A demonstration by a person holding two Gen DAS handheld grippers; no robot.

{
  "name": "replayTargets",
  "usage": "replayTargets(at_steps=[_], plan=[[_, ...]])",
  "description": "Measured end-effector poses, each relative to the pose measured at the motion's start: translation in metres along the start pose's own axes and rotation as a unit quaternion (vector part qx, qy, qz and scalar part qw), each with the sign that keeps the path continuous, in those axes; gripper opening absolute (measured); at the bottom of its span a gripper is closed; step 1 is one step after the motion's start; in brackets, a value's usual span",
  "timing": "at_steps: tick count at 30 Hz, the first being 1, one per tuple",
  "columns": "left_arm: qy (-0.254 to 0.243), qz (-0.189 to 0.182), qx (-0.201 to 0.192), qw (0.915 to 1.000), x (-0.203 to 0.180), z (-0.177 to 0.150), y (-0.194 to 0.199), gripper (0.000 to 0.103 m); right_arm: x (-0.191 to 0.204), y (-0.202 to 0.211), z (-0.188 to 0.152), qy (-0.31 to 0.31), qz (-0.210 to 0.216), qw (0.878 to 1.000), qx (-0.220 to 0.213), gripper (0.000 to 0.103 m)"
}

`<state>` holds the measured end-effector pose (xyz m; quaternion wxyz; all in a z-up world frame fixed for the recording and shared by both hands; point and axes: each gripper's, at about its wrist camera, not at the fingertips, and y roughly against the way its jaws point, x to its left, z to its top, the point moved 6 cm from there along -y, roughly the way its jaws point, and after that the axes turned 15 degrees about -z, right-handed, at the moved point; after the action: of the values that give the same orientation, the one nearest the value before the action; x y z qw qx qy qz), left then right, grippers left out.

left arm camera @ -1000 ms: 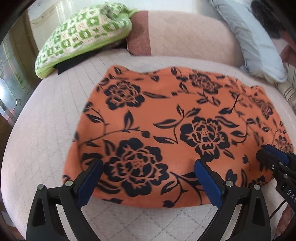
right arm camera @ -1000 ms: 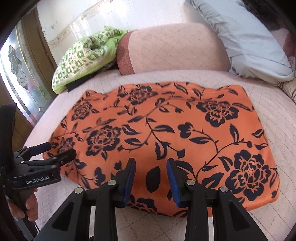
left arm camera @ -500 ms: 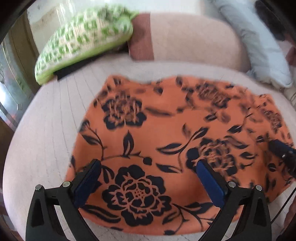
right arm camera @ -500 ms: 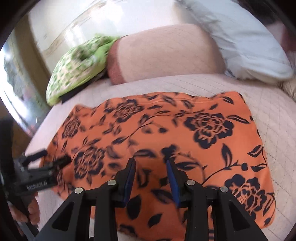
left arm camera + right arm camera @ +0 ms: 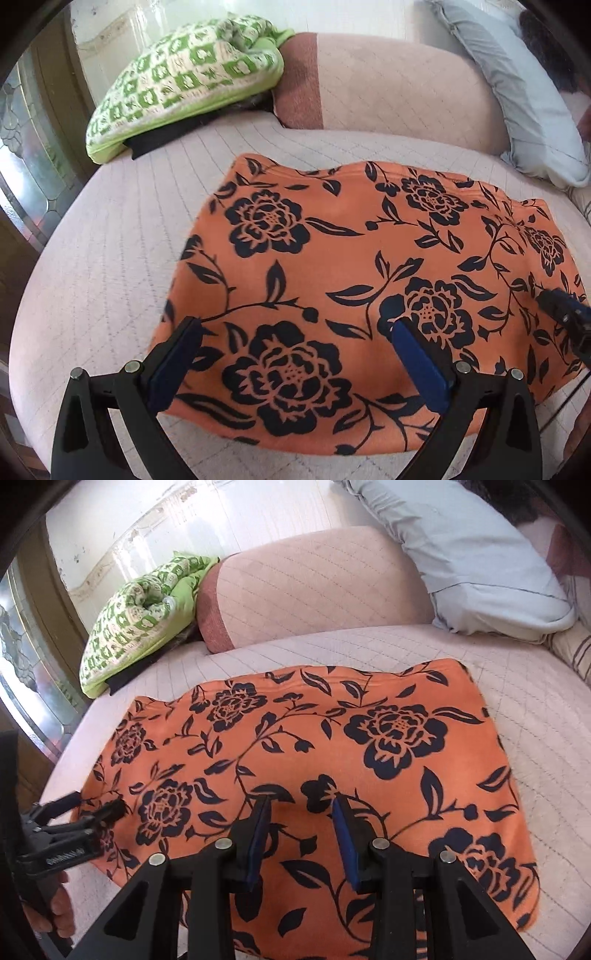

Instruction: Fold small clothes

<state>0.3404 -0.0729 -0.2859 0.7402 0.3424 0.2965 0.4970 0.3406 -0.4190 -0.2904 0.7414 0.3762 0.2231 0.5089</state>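
Item: orange garment [image 5: 354, 266], soft, fleece-like cloth printed with dark navy roses, leaves and trailing stems. It lay spread flat in a rough rectangle, its far hem slightly wavy, directly ahead of and beneath both pairs of tongs.

Support: pale pink quilted bed cover [image 5: 122, 236], stitched in a diamond grid, extending around the garment on all sides.

Beyond the tongs, at the far edge: a pink quilted bolster [image 5: 317, 590] with a darker rust-brown end; to its left a puffy green-and-white checked bundle [image 5: 184, 77] resting on a flat black piece [image 5: 162, 136]; to its right a smooth pale blue pillow [image 5: 461, 550].

Left gripper [image 5: 295, 328]: black frame, blue pads, jaws spread wide over the garment's near-left part, nothing between the pads pressed or lifted. Whether the tips touched the cloth could not be told. A hand [image 5: 59, 912] gripped its handle.

Right gripper [image 5: 301, 805]: same build, jaws partly apart with a narrow gap, poised over the garment's near middle, pinching nothing; contact with the cloth could not be told.
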Motion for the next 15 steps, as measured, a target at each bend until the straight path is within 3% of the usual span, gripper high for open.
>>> replayTargets(at_steps=[3, 15], plan=[[-0.002, 0.002, -0.009, 1.0, 0.002, -0.004, 0.009, 0.103, 0.002, -0.015, -0.012, 0.012, -0.014, 0.999, 0.041, 0.038], [0.007, 0.003, -0.029, 0.9996, 0.009, 0.002, 0.018, 0.103, 0.012, 0.009, -0.004, 0.02, -0.004, 1.0, -0.021, 0.038]])
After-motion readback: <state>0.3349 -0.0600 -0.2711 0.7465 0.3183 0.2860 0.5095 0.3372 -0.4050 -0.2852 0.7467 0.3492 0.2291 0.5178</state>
